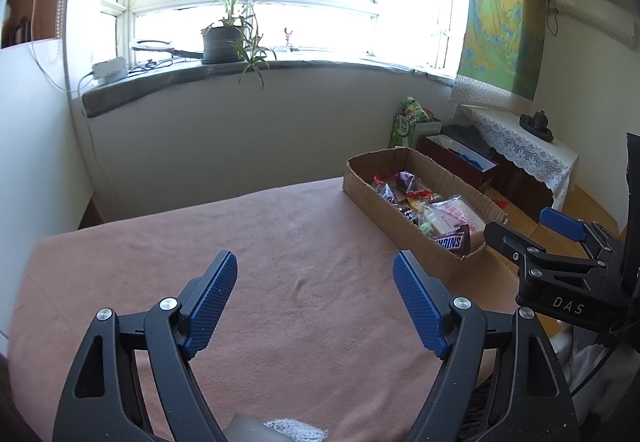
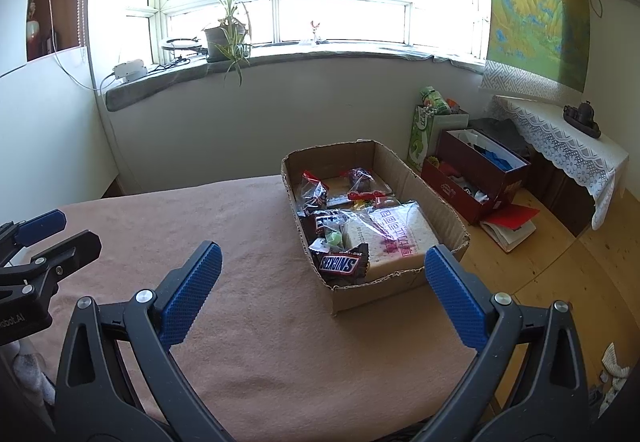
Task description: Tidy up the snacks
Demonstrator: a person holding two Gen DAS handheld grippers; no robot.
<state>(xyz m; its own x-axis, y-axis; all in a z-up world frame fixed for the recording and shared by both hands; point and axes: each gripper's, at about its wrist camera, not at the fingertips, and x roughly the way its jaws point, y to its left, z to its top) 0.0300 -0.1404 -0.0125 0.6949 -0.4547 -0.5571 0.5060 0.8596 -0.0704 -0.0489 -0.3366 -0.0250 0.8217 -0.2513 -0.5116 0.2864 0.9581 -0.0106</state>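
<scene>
Snickers bag (image 2: 339,265) in cardboard box (image 2: 448,218): light, crinkly, slippery; pinch crimped end | left tongs (image 1: 315,298), right tongs (image 2: 322,290): wide, empty

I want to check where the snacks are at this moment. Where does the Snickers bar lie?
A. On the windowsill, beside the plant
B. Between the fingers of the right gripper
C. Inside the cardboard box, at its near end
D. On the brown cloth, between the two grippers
C: the Snickers bar lies inside the cardboard box, at its near end, while the right gripper is open and holds nothing.
</scene>
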